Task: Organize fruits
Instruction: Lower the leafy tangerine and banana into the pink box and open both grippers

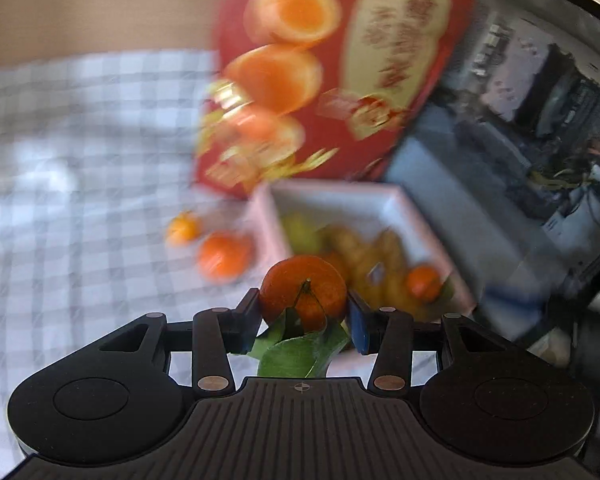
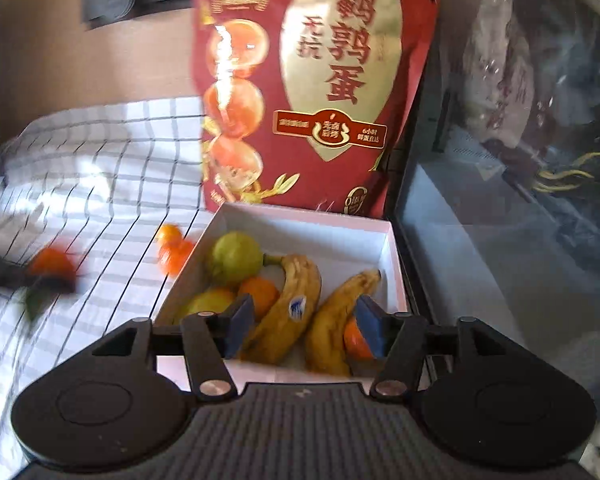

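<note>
currently left tool (image 1: 304, 308) is pinching a leafy tangerine (image 1: 303, 294), blue pads pressed on both its sides, green leaves (image 1: 300, 350) hanging under it toward the camera. it sits just short of the white box (image 1: 396, 204), above the checked cloth (image 1: 80, 160). the left wrist view is heavily blurred.

right tool (image 2: 304, 322) is spread, nothing pinched. its fingers (image 2: 242, 322) hang over the near half of the white box (image 2: 392, 264). between the fingers, lower down in the box: two spotted bananas (image 2: 290, 312), the left one with a blue sticker, lying side by side.

box contents from the right wrist view:
- green round fruit (image 2: 236, 258) at far left
- yellow-green fruit (image 2: 210, 302) near left, partly behind the left finger
- orange (image 2: 260, 294) between the green fruit and the left banana
- small orange (image 2: 354, 338) near right, partly hidden by the right finger

outside the box on the cloth (image 2: 112, 184): two loose small oranges (image 2: 174, 250), touching or nearly so, just beside the box's left wall. in the right wrist view the other tool shows at far left as a dark blur with its tangerine (image 2: 52, 264).

red and gold snack pouch (image 2: 312, 88) stands upright right behind the box's far wall. a dark glass-fronted case (image 2: 500, 200) sits to the right of the box; can't tell what's inside.
</note>
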{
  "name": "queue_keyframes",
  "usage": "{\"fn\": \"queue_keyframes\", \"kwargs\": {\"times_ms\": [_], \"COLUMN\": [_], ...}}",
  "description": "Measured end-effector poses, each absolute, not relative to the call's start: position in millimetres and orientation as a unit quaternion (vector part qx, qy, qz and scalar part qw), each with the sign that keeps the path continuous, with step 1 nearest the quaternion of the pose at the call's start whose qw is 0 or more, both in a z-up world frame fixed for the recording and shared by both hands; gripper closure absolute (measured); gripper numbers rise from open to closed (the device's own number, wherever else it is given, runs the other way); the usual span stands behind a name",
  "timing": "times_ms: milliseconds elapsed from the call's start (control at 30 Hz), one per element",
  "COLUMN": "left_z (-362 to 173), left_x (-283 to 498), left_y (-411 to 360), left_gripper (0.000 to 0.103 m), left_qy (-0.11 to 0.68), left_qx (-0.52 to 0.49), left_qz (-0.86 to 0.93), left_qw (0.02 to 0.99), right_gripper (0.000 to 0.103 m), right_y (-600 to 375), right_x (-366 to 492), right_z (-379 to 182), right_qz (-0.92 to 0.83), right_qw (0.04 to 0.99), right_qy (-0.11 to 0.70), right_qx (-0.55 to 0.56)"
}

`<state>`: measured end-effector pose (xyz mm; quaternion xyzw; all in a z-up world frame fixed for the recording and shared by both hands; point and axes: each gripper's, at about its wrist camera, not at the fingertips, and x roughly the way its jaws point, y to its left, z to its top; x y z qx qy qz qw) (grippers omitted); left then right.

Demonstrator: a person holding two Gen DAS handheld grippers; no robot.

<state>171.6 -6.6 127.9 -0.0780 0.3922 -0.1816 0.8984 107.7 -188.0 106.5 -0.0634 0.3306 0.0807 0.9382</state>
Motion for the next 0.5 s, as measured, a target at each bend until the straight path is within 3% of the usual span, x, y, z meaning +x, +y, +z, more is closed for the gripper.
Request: {"fn": "queue_keyframes", "kwargs": {"times_ms": [133,300,500], "left_z": [134.1,111.2,110.5], "left_x": [232.9,300.4,289.5], "left_y": [-57.9,-95.7,-76.0], "left_gripper": [0.053,0.053,0.053], "left_qy": [0.392,0.45,0.414], "left_qx": [-0.066,-0.107,-0.136], "left_qz": [-0.22,-0.248,-0.242], "left_qw": [0.891,0.851,0.867], "right_gripper": [0.043,0.043,0.043], "right_y": [-191.4,-194.6,-200.8], "right_x": [82.9,67.6,67.7], "right_z": [97.9,80.4,64.6], "right_qz": [0.084,0.093,0.1], "right_qw": [0.935,0.931,0.929], "right_qy": [0.337,0.344,0.352], "right_qx": [-0.069,-0.072,-0.066]}}
